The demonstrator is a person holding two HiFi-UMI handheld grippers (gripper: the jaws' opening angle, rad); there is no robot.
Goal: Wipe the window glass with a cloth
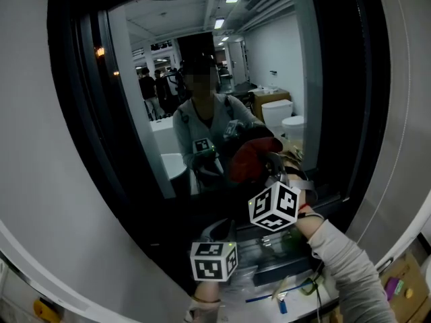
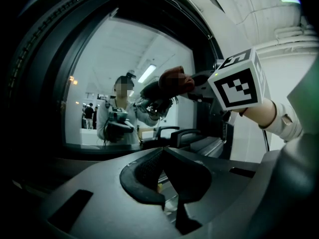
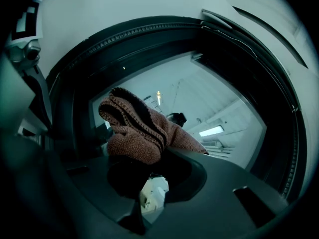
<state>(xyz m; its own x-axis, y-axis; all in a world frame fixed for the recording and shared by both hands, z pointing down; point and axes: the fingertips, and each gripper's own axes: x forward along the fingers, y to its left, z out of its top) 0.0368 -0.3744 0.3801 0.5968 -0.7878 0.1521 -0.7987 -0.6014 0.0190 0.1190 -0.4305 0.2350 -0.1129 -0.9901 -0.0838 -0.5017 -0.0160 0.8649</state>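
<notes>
Brown cloth (image 3: pixel 137 128) pinched in the right gripper's (image 3: pixel 142 156) fingers is up at the window glass (image 3: pixel 224 113); press flat, overlap strokes; left gripper (image 2: pixel 162 156) closed, empty.

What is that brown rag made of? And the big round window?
The cloth looks like soft knitted or woven fabric, matte reddish-brown: ribbed loops and floppy folds show. The window glass looks like smooth, shiny glass, because it mirrors the room and its ceiling lights.

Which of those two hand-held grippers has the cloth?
The right hand-held gripper: its jaws clamp the brown cloth up at the window, while the left hand-held gripper sits lower, jaws together and empty.
</notes>
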